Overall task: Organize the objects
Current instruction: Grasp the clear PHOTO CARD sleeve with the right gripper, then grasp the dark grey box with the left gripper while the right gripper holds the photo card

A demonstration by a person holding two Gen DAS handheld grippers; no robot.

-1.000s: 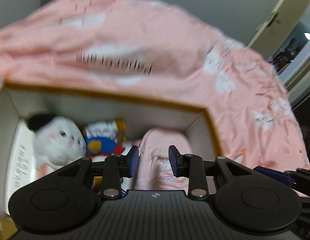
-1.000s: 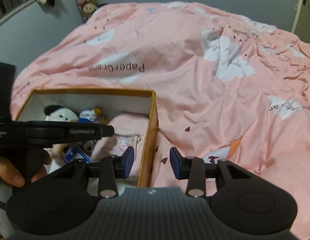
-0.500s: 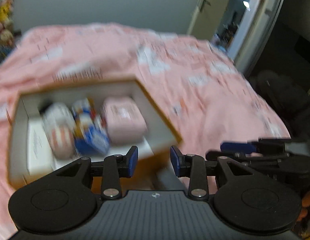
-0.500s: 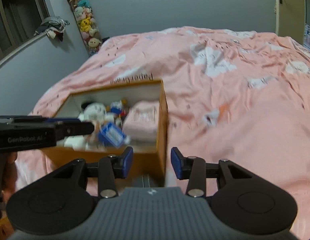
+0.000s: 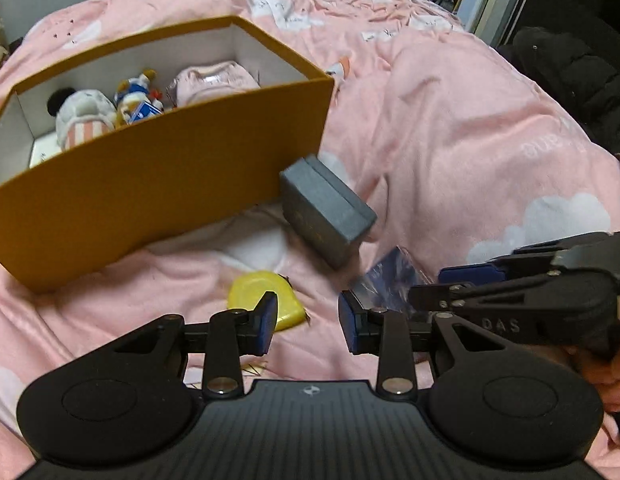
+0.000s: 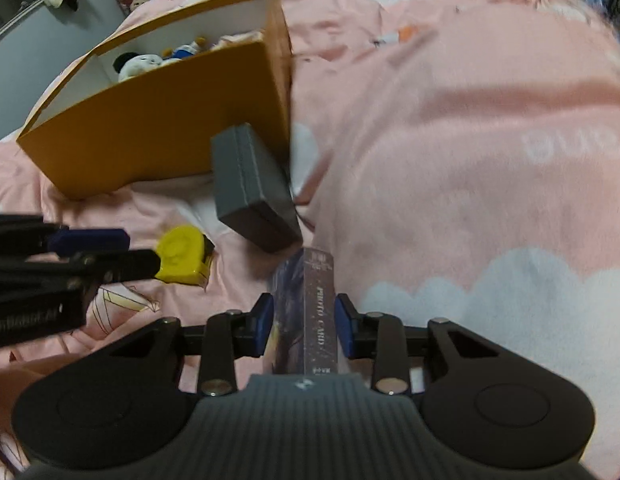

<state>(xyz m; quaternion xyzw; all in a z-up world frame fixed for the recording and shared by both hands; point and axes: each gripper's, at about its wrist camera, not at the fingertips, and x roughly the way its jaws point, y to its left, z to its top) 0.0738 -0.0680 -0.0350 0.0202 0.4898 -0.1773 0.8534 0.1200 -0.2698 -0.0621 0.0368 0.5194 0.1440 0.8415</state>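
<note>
The right gripper (image 6: 304, 330), jaws just closing, seemingly clasped the card box (image 6: 310, 320) on the bedspread (image 6: 469, 160); grey case (image 6: 250, 188), yellow tape measure (image 6: 182, 256), orange box (image 6: 150, 128) crowded nearby; left gripper (image 5: 308, 322) gaped empty.

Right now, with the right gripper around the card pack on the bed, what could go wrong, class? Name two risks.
1. The right gripper has just been closing on the card pack, which stands on edge on soft bedding; it may tip or slip.
2. The grey box lies close ahead; lifting the pack carelessly may knock it.
</note>
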